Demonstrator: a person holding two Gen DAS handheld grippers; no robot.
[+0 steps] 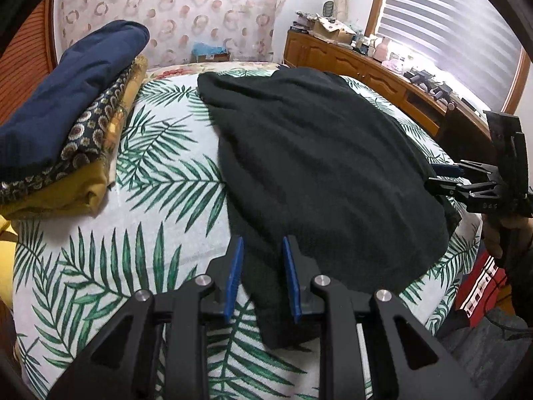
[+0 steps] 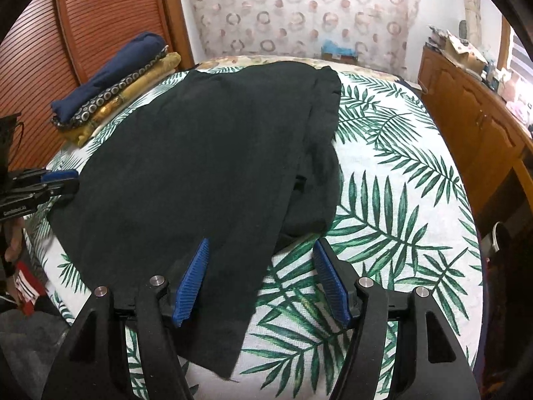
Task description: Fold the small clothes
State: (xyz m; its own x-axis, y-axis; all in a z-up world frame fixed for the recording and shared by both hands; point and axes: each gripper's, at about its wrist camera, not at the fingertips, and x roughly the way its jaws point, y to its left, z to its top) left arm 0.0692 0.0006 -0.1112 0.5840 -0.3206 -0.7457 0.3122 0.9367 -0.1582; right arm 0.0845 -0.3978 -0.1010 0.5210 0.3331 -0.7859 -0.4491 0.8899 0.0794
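A dark green-black garment [image 1: 319, 166] lies spread on the palm-leaf bedsheet [image 1: 160, 180], one side folded over; it also shows in the right wrist view [image 2: 200, 173]. My left gripper [image 1: 261, 243] is open, its blue pads straddling the garment's near edge. My right gripper [image 2: 261, 245] is open wide over the garment's near corner; it shows from the side in the left wrist view [image 1: 433, 176] at the garment's right edge. The left gripper shows at the garment's left edge in the right wrist view [image 2: 71, 180].
A stack of folded clothes [image 1: 66, 126], navy on top of patterned and mustard pieces, sits at the bed's far left, also in the right wrist view [image 2: 113, 90]. A wooden dresser [image 1: 366, 70] with clutter stands along the right. A louvred wooden door [image 2: 83, 33] stands at the left.
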